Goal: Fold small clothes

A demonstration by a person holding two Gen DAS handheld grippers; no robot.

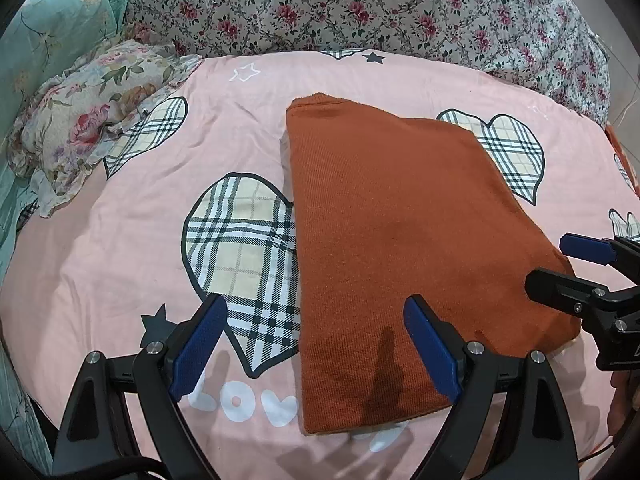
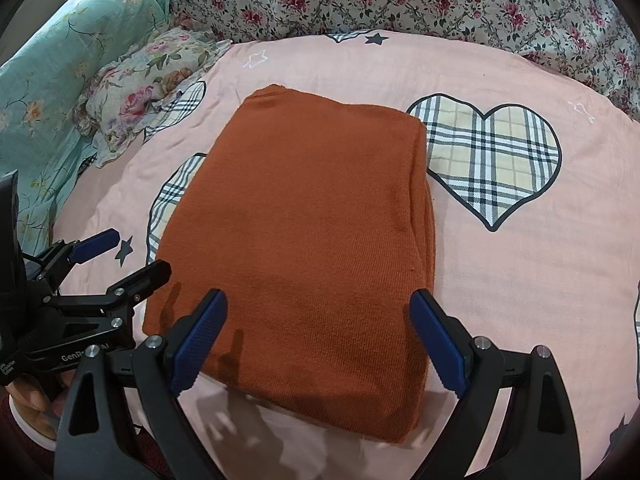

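A rust-orange knitted garment (image 1: 392, 248) lies folded into a flat rectangle on the pink bedsheet (image 1: 120, 280); it also shows in the right wrist view (image 2: 304, 240). My left gripper (image 1: 314, 344) is open and empty, hovering over the garment's near left edge. My right gripper (image 2: 318, 340) is open and empty, above the garment's near edge. The right gripper shows at the right edge of the left wrist view (image 1: 560, 264), open. The left gripper shows at the left edge of the right wrist view (image 2: 132, 252), open.
The pink sheet (image 2: 520, 280) has plaid hearts, stars and "Love" lettering. A floral quilt (image 1: 360, 8) is heaped along the back. A small floral pillow (image 1: 92, 120) and teal bedding (image 1: 48, 32) lie at the left.
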